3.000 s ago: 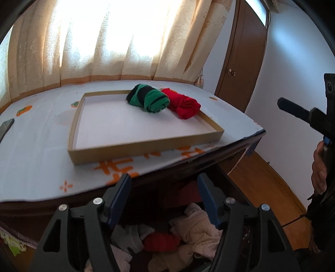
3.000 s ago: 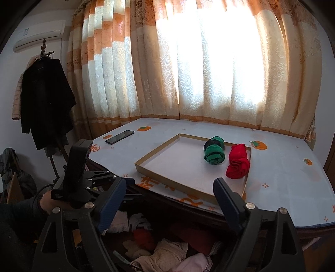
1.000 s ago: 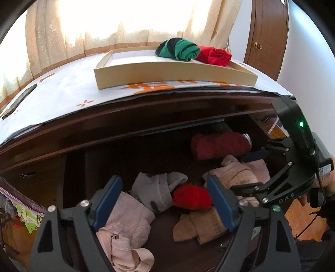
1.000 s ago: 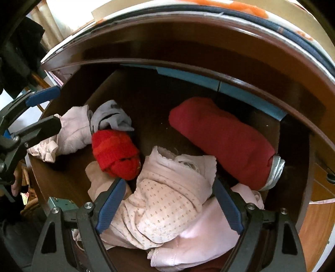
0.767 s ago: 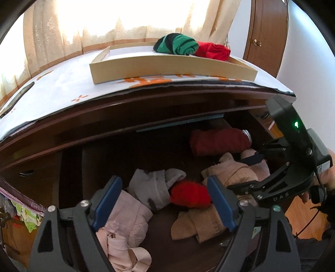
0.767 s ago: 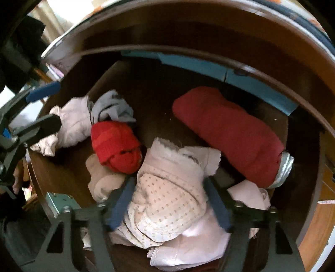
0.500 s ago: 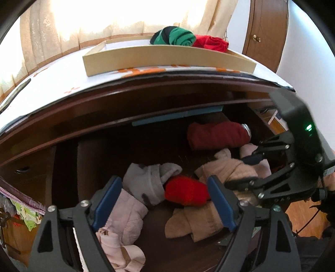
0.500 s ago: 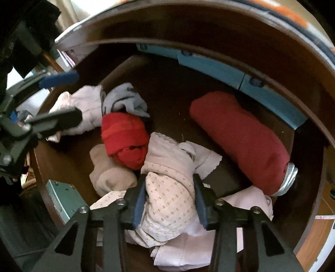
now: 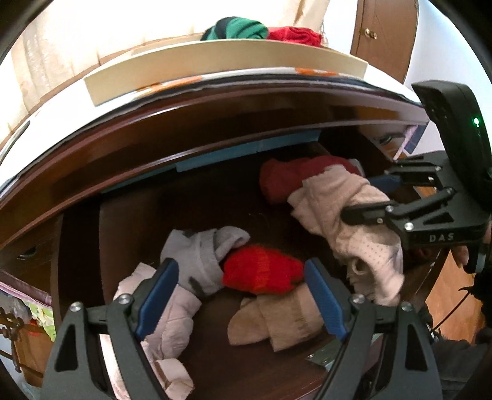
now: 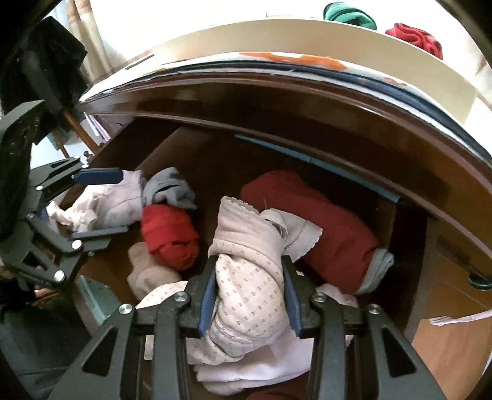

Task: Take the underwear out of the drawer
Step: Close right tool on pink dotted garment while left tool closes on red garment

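At the left of the open dark wooden drawer (image 9: pixel 129 221), the left gripper (image 9: pixel 240 295) is held with its jaws spread wide and nothing between them; a pale pink crumpled garment (image 9: pixel 166 320) lies under its left finger, with a grey rolled sock (image 9: pixel 200 255) and a bright red rolled bundle (image 9: pixel 261 270) just beyond. A beige folded piece (image 9: pixel 276 323) lies nearer, touching the red bundle.

Further right, the task's thing is seen: a pale pink dotted piece of underwear (image 10: pixel 249 277) is clamped between the jaws of the right gripper (image 10: pixel 249 289), which have just been closing on it. The garment appears partly raised, its far end draped upward, while its lower folds seem to rest on other pale pink laundry (image 10: pixel 255 369) in the drawer. The grasp is judged done; the lift clear of the drawer and the setting down are left.

At the far right of the drawer a long dark red roll with a grey end (image 10: pixel 313 227) lies touching the held garment. Above, on the desk (image 9: pixel 61 101), a shallow cardboard tray (image 9: pixel 215 61) carries a green and black roll (image 9: pixel 236 27) and a red roll (image 9: pixel 295 34), likely pieces already taken out. The overhanging desk edge stands above the far part of the drawer, so the lift is judged to need a pull toward the near side first; a snag on the neighbouring laundry is possible.
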`<state>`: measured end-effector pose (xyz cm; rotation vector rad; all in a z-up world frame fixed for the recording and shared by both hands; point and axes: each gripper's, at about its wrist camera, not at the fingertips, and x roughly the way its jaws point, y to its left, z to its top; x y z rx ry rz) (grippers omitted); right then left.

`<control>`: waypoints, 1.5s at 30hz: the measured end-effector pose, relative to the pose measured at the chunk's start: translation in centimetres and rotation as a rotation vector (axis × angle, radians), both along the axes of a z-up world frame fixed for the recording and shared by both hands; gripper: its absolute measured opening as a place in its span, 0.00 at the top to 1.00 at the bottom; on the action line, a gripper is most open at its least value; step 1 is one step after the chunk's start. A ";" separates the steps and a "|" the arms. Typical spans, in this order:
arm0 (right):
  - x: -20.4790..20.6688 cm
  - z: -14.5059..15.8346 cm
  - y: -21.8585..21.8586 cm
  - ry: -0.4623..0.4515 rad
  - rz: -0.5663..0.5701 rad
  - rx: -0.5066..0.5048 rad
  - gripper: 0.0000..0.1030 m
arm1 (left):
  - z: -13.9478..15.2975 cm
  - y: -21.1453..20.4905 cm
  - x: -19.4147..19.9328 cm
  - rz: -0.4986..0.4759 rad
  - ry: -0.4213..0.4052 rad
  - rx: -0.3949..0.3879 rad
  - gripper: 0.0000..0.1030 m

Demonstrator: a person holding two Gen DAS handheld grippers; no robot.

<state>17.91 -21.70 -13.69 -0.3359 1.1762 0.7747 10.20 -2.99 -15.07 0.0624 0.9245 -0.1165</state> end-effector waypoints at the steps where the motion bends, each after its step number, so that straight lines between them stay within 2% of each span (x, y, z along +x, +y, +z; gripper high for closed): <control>1: 0.1 -0.2 -0.1 0.005 -0.002 0.004 0.60 | -0.1 -0.3 0.2 -0.007 0.010 0.006 0.17; 5: 0.0 -0.1 0.0 -0.003 0.003 0.010 0.60 | -0.5 -0.9 0.9 -0.019 0.042 0.014 0.19; 9: 0.4 -0.9 0.3 0.041 0.014 0.008 0.60 | -1.0 -1.2 1.9 -0.033 0.101 -0.022 0.21; 16: -0.4 -1.5 1.2 0.011 0.042 -0.050 0.60 | -1.5 -2.0 3.4 -0.053 0.169 -0.028 0.33; 20: -0.2 -1.7 1.2 0.038 0.051 -0.044 0.60 | -2.4 -2.3 4.3 -0.044 0.210 -0.013 0.37; 29: -0.4 -2.5 2.3 0.068 0.092 -0.056 0.60 | -3.4 -3.5 5.5 -0.079 0.285 0.020 0.37; 34: -0.5 -2.8 2.6 0.080 0.102 -0.059 0.60 | -3.8 -3.9 5.9 -0.095 0.314 0.012 0.37; 39: -0.6 -3.1 3.0 0.085 0.101 -0.058 0.60 | -3.7 -4.0 5.7 -0.103 0.296 0.013 0.48; 43: -0.5 -3.3 3.0 0.090 0.099 -0.055 0.60 | -3.4 -3.6 5.2 -0.102 0.268 0.012 0.63; 45: -0.5 -3.2 3.0 0.090 0.098 -0.055 0.60 | -3.4 -3.4 4.9 -0.104 0.256 0.010 0.66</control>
